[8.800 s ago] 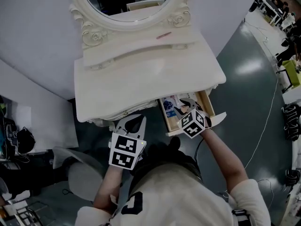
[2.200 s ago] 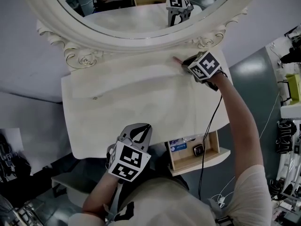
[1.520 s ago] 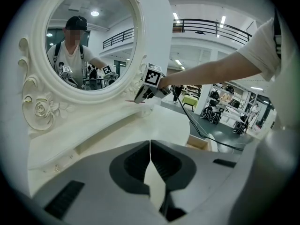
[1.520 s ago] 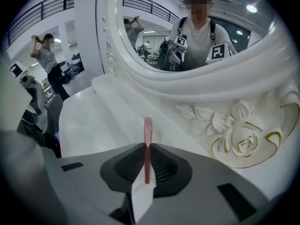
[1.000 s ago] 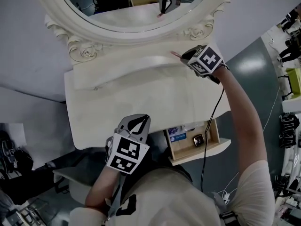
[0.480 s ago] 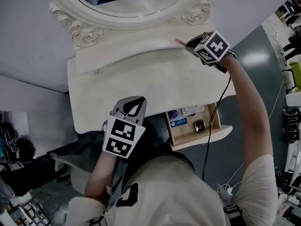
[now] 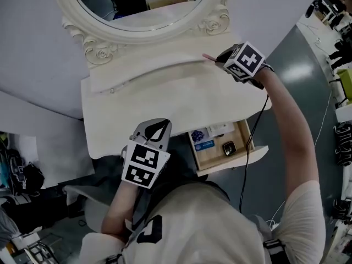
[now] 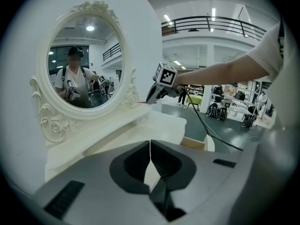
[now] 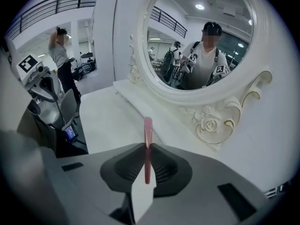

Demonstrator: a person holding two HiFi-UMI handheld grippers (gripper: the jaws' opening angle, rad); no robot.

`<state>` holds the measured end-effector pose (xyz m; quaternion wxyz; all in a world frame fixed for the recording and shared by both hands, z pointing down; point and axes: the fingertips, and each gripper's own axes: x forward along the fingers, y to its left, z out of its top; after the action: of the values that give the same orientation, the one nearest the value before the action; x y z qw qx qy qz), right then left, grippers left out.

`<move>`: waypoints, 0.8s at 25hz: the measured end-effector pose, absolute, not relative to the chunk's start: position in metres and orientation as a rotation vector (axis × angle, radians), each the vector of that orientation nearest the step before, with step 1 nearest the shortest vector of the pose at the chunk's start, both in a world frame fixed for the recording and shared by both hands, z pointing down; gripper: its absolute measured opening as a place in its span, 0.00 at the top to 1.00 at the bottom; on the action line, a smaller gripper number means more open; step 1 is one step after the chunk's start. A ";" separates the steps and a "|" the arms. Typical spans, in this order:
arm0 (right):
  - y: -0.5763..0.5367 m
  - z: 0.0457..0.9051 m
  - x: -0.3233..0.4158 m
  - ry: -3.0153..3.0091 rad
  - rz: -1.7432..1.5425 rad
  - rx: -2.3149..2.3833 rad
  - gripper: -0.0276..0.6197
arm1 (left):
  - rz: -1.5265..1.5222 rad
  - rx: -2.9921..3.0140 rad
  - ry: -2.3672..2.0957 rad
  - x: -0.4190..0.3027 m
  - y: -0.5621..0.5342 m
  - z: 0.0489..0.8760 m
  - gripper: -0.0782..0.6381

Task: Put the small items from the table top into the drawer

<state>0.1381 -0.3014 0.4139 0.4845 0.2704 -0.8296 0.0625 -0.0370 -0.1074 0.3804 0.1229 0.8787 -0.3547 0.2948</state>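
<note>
My right gripper (image 7: 218, 59) is shut on a thin pink stick (image 7: 208, 56), held above the right end of the white dressing table's raised shelf (image 7: 159, 73). In the right gripper view the pink stick (image 9: 147, 135) stands upright between the closed jaws, its top poking out. My left gripper (image 7: 156, 128) is shut with nothing in it, at the table's front edge just left of the open drawer (image 7: 246, 142). The drawer holds a watch (image 7: 228, 148) and a blue packet (image 7: 201, 139). A tiny object (image 7: 111, 91) lies on the shelf's left part.
The oval mirror (image 7: 143, 7) in its carved frame stands behind the shelf. A black cable (image 7: 250, 142) hangs from my right gripper across the drawer. A grey chair (image 7: 91, 194) stands at the lower left. In the left gripper view the drawer (image 8: 196, 144) shows at right.
The right gripper keeps the pink stick and has drifted slightly off the shelf's right end toward me. The left gripper stays at the front edge. The head view has shifted.
</note>
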 end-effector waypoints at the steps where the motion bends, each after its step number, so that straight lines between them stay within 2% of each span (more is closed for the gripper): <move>1: -0.298 0.412 0.143 -2.018 0.151 0.664 0.86 | 0.862 2.569 -1.033 -0.034 -0.104 0.379 0.81; 20: -0.231 0.402 0.203 -2.007 0.139 0.696 0.86 | 0.869 2.644 -1.027 0.020 -0.052 0.359 0.81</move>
<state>0.2025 -0.2308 0.4025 0.4851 0.2860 -0.8244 0.0569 0.0198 -0.0516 0.3589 0.0875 0.8877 -0.3450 0.2920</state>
